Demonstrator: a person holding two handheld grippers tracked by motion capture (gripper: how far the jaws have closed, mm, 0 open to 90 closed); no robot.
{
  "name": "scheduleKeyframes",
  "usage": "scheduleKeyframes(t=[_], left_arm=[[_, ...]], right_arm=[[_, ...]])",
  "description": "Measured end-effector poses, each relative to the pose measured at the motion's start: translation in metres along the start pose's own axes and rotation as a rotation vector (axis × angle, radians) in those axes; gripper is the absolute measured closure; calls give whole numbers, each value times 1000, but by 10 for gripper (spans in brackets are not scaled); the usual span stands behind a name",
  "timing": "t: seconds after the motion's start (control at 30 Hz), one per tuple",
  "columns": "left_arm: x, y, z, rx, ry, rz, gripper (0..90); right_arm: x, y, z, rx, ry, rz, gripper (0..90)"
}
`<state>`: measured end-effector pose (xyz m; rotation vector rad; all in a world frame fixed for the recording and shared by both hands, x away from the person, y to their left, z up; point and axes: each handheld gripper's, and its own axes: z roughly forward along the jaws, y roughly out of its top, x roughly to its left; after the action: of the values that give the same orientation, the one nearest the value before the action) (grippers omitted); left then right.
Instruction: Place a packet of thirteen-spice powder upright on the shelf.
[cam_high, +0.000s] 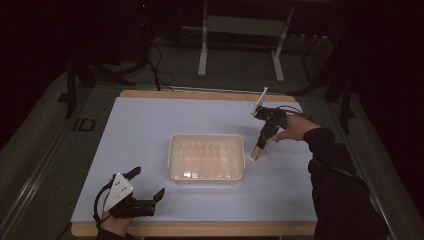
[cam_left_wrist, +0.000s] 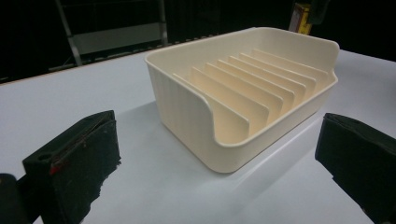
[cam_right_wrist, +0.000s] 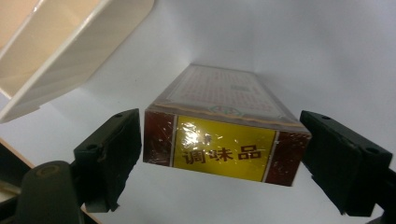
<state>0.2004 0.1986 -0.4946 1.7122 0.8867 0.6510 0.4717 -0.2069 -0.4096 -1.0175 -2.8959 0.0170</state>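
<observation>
A white sheet (cam_high: 150, 130) covers most of the wooden table (cam_high: 200, 229), and a cream plastic tray (cam_high: 206, 157) with upright dividers sits near the middle of it, a little toward the near edge. Its slots look bare from above.

Off the tray's right end, close to it but apart, a small box (cam_high: 257, 151) stands tilted on the sheet. The right gripper (cam_high: 263, 137) comes down on it from the far right, held by a hand (cam_high: 294, 127) in a dark sleeve. In the right gripper view the box (cam_right_wrist: 224, 140) has a dark red, film-wrapped end with a yellow label carrying printed characters, and it lies between the two black jaws, which sit just beside its left and right sides. Small gaps show on both sides, so the jaws bracket the box rather than squeeze it, though whether they touch it lower down I cannot tell. A corner of the tray (cam_right_wrist: 70, 46) shows at the upper left of that view.

The left gripper (cam_high: 145, 186) rests near the front left corner of the sheet, well apart from the tray, its jaws spread wide with nothing between them. In the left gripper view it faces the tray (cam_left_wrist: 243, 98), whose lowered near wall opens onto the row of dividers
</observation>
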Motion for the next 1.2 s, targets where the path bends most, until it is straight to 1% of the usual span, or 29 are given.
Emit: scheduleKeyframes(t=[0.1, 0.17, 0.4, 0.53, 0.67, 0.77, 0.8, 0.87, 0.9, 0.93, 1.0, 1.03, 1.1, 1.13, 1.17, 1.2], left_arm=[[0, 0, 0, 0, -1, 1, 0], [0, 0, 0, 1, -1, 0, 0], [0, 0, 0, 1, -2, 2, 0], [0, 0, 0, 1, -3, 1, 0], [0, 0, 0, 3, -4, 2, 0], [0, 0, 1, 4, -3, 2, 0], [0, 0, 1, 4, -3, 2, 0], [0, 0, 1, 4, -4, 2, 0], [0, 0, 1, 4, -4, 2, 0], [0, 0, 1, 4, -3, 2, 0], [0, 0, 1, 3, -4, 2, 0], [0, 0, 0, 3, -4, 2, 0], [0, 0, 0, 3, -4, 2, 0], [0, 0, 1, 3, -5, 1, 0], [0, 0, 1, 3, -5, 1, 0], [0, 0, 1, 3, -5, 2, 0]], right_arm=[[-2, 0, 2, 6, 11, 2, 218], [-2, 0, 3, 13, 18, 4, 269], [-3, 1, 3, 18, 15, 17, 294], [-2, 1, 2, 19, -5, -1, 308], [-2, 1, -1, 13, -12, -10, 315], [-2, 0, -2, 6, -21, -30, 316], [-1, 0, -2, 6, -31, -44, 316], [0, -1, -4, 7, -31, -67, 317], [1, -1, -4, 9, -35, -96, 317], [4, -2, -4, 10, -49, -138, 317], [8, -4, -5, 20, -75, -189, 317], [9, -4, -5, 23, -80, -203, 317], [12, -6, -5, 29, -104, -265, 318], [14, -7, -6, 38, -107, -280, 318], [15, -8, -6, 38, -106, -306, 318], [15, -9, -7, 37, -99, -317, 318]])
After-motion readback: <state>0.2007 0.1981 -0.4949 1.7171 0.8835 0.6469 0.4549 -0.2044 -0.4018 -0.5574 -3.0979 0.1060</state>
